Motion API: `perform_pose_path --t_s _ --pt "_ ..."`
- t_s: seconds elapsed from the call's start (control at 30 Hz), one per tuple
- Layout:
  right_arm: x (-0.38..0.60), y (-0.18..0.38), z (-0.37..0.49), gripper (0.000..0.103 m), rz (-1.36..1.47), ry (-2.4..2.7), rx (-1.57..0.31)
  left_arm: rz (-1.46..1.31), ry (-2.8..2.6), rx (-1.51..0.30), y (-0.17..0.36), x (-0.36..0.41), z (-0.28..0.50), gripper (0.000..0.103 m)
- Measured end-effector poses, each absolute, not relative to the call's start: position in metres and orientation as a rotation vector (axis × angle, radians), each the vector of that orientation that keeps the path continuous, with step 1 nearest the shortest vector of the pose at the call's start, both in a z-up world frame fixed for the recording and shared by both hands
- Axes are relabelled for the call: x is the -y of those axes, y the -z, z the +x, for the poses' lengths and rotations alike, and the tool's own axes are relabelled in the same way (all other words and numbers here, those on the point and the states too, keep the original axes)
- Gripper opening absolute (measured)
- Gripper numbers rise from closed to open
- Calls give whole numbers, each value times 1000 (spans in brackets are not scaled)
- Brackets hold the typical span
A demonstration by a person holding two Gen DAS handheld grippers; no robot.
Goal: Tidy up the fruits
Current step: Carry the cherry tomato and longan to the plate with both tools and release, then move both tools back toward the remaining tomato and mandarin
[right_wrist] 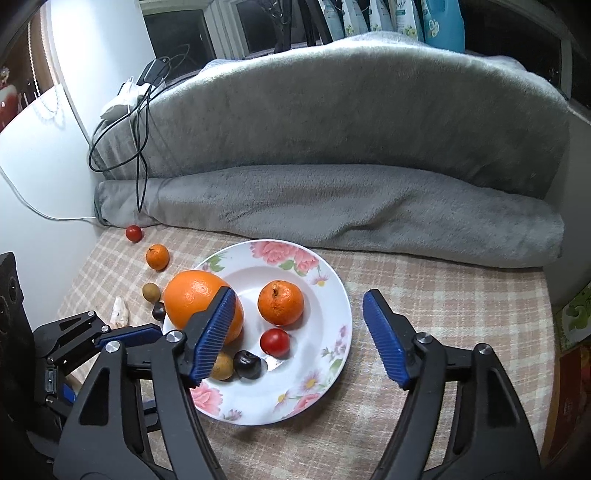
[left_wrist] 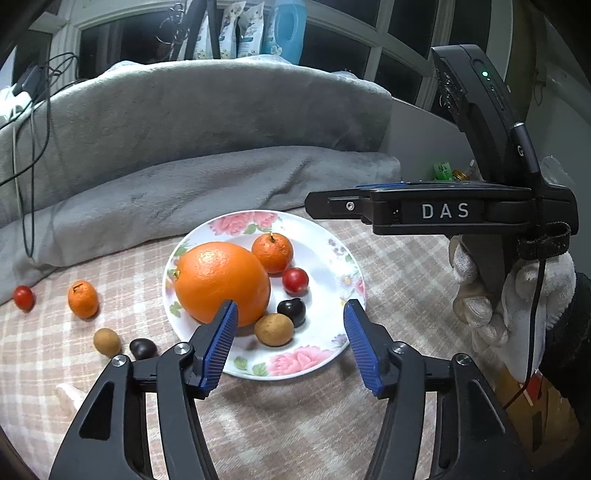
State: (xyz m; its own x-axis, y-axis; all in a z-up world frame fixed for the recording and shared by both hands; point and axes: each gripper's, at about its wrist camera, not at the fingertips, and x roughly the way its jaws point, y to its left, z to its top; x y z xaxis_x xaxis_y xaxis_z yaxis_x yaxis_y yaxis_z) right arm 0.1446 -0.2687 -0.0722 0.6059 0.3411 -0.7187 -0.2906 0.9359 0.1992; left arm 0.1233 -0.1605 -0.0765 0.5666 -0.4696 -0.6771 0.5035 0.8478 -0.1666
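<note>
A white floral plate (left_wrist: pixel 325 243) (right_wrist: pixel 332 295) holds a big orange (left_wrist: pixel 221 282) (right_wrist: pixel 192 295), a mandarin (left_wrist: pixel 272 252) (right_wrist: pixel 280 302), a red cherry tomato (left_wrist: pixel 295 280) (right_wrist: pixel 275 341), a dark plum (left_wrist: pixel 291 311) (right_wrist: pixel 246 363) and a tan longan (left_wrist: pixel 274 329) (right_wrist: pixel 223 367). Left of the plate on the checked cloth lie a mandarin (left_wrist: pixel 83 299) (right_wrist: pixel 157 257), a tomato (left_wrist: pixel 24 297) (right_wrist: pixel 133 233), a longan (left_wrist: pixel 106 342) (right_wrist: pixel 151 292) and a dark plum (left_wrist: pixel 143 348) (right_wrist: pixel 159 312). My left gripper (left_wrist: pixel 290 343) is open and empty above the plate's near edge. My right gripper (right_wrist: pixel 299 332) is open and empty above the plate.
A rolled grey blanket (left_wrist: pixel 207 184) (right_wrist: pixel 332 206) runs behind the plate. Cables (right_wrist: pixel 140 122) hang at the back left. A small pale object (right_wrist: pixel 120 312) lies near the loose fruit. The right gripper's body (left_wrist: pixel 443 210) hangs right of the plate. Bottles (left_wrist: pixel 284 29) stand on the windowsill.
</note>
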Motion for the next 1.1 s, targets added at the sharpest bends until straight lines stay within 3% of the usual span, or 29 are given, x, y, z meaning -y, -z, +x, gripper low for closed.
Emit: perform_pose_path --t_s 0.37,0.53,1.1 --pt "261 59 129 77 117 -405 -778 10 516 -770 69 131 110 65" --pt "245 49 120 102 87 -427 -752 -17 460 -765 66 101 100 66" --pt "185 41 119 103 56 -544 -759 -68 230 -765 75 -11 99 66"
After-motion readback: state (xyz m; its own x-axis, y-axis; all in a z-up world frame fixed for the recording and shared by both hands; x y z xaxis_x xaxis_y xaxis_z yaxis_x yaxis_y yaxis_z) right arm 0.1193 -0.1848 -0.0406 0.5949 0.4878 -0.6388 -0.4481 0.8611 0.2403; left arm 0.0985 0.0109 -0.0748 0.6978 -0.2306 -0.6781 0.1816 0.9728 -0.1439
